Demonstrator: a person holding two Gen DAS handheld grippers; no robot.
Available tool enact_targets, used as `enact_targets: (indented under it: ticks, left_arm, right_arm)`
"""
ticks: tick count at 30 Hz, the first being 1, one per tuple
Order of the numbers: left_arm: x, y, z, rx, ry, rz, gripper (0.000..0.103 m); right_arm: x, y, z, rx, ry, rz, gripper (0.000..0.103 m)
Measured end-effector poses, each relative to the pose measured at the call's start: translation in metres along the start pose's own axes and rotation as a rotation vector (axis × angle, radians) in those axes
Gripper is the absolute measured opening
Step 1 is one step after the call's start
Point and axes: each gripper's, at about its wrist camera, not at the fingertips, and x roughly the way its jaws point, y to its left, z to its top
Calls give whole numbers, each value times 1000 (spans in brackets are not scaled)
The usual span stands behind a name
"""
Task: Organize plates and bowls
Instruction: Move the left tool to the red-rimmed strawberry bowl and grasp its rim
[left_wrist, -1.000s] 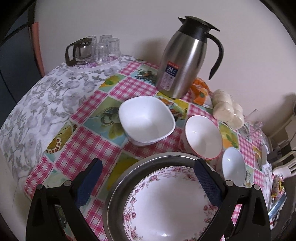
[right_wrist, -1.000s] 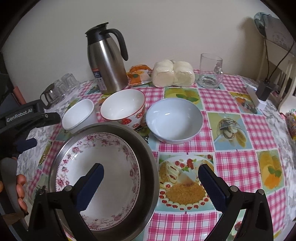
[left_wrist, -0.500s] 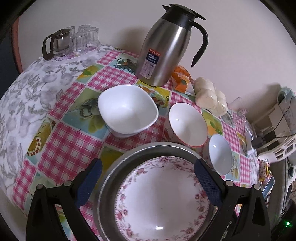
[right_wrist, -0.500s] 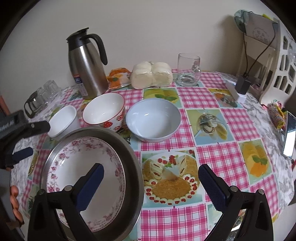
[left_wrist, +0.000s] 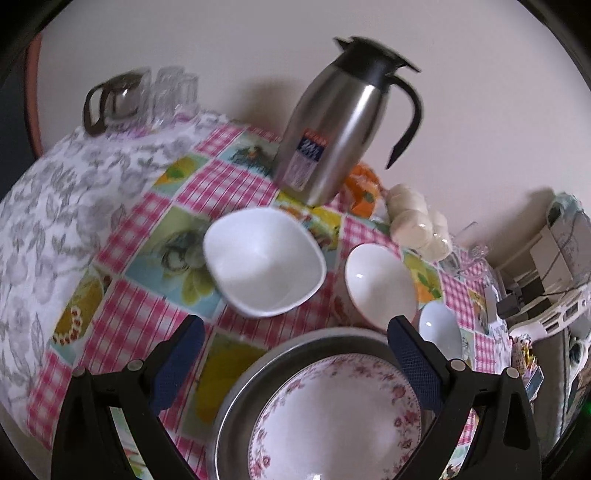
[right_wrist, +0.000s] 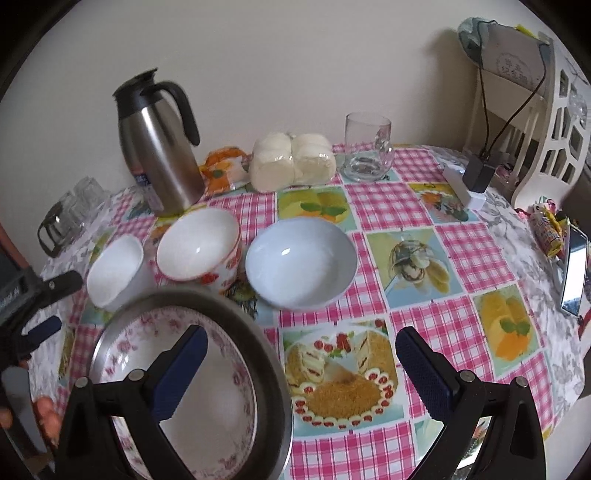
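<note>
Both claws have drawn back from the dishes since a second ago, showing more of the counter (right_wrist: 461, 254) under its glossy pink-check oilcloth. Left claw (left_wrist: 295, 360) and right claw (right_wrist: 301, 369) hang spread wide, gripping nothing. Left to right: one squarish white bowl (right_wrist: 114, 273), one round red-rimmed bowl (right_wrist: 197, 247), one pale blue bowl (right_wrist: 301, 260). Nearer, one floral plate (right_wrist: 207, 398) nests in one steel pan (right_wrist: 271, 373). One brushed-steel jug (right_wrist: 159, 151) stands behind.

Pink-checked tablecloth (right_wrist: 373, 199); pink-floral plate (left_wrist: 340, 417); white square bowl (left_wrist: 264, 262); pale-blue bowl (right_wrist: 301, 262).
</note>
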Motion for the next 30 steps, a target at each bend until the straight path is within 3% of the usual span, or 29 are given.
enact_targets:
  ticks: [6,10,14,24,30]
  left_arm:
    - [-6,-22,9,93,-72,-17,99]
    - [2,-33,13,118,-52,-41,99]
    - [15,-43,15,129,-25,-77,99]
    - [42,-54,23,157,-14,-30,99]
    - [61,-57,24,126,29,-65,99]
  right_arm:
    - [-12,4,27,54,-70,43,103]
    - [-14,11,34,60,-138,91,103]
    - [-2,13,36,58,-126,100,103]
    - [27,19,44,16,-108,77,103]
    - [45,19,47,3,-91,93,103]
